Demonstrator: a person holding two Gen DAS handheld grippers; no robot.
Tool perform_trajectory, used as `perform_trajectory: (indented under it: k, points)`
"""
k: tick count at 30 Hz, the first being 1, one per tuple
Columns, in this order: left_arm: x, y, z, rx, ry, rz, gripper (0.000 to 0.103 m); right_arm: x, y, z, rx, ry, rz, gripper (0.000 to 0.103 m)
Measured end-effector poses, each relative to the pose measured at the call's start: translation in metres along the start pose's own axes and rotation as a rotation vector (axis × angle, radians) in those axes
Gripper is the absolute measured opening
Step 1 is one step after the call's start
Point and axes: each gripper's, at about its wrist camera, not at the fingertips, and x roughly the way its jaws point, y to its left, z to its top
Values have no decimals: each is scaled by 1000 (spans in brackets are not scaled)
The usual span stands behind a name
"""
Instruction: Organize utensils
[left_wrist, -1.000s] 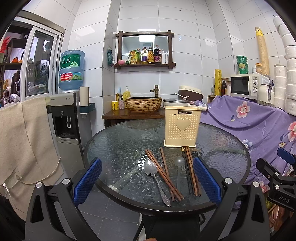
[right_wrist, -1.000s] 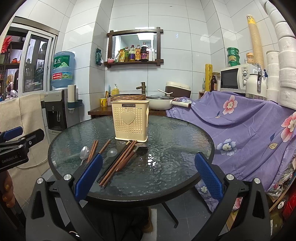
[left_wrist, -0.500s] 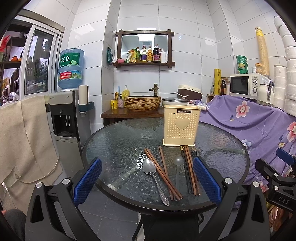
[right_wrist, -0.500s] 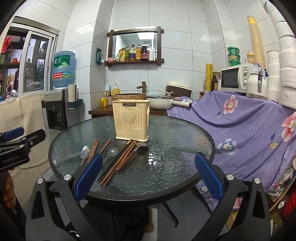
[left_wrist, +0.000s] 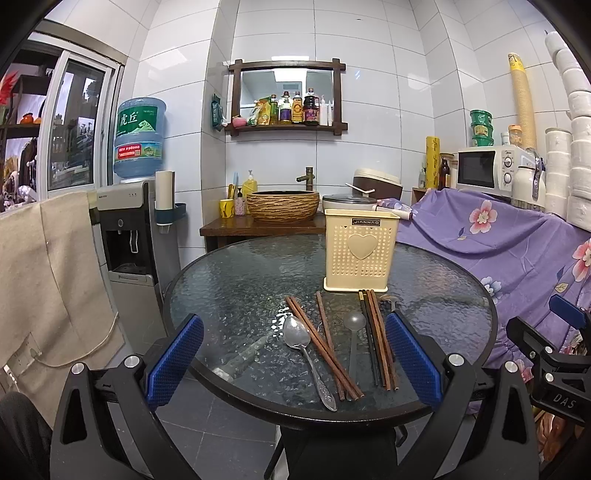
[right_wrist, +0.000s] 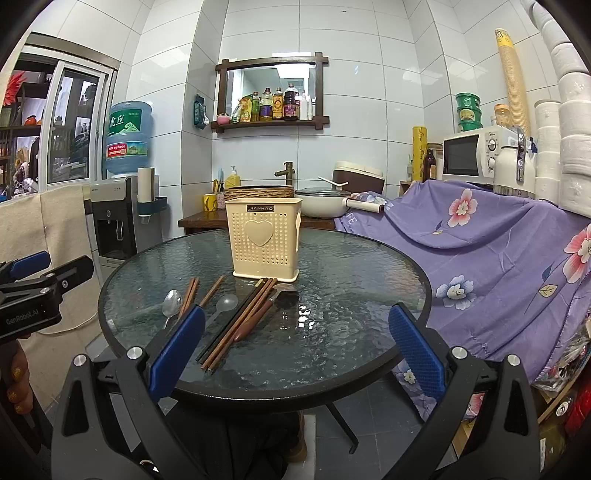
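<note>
A cream perforated utensil holder (left_wrist: 360, 251) with a heart stands upright on the round glass table (left_wrist: 236, 280); it also shows in the right wrist view (right_wrist: 264, 240). In front of it lie a metal spoon (left_wrist: 303, 350), brown chopsticks (left_wrist: 321, 347), a clear plastic spoon (left_wrist: 354, 332), dark and brown chopsticks (left_wrist: 376, 339) and a wooden-handled utensil (right_wrist: 266, 310). My left gripper (left_wrist: 295, 362) is open and empty at the table's near edge. My right gripper (right_wrist: 295, 350) is open and empty, to the right of the left one (right_wrist: 33, 291).
A water dispenser (left_wrist: 129, 229) stands left of the table. A purple floral cloth (left_wrist: 498, 251) covers furniture on the right, with a microwave (left_wrist: 487, 168) and stacked paper rolls above. A wooden counter with a woven basin (left_wrist: 282, 205) is behind the table.
Both views have shifted only slightly; the left gripper has edged a little closer to the table. Nothing on the table has moved.
</note>
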Motion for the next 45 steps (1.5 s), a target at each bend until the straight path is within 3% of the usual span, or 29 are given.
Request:
perform_trajectory:
  k: [23, 26, 35, 45]
  points:
    - [14, 2, -5, -4, 19, 2, 97, 11, 4, 2, -24, 19, 21, 98]
    - [31, 6, -5, -4, 61, 1, 97, 21, 5, 3, -31, 34, 25, 98]
    - [89, 41, -23, -43, 273, 43, 97, 89, -14, -6, -11, 238, 27, 98]
    - [144, 45, -15, -1, 377, -12, 83, 177, -13, 1, 50, 426, 137, 98]
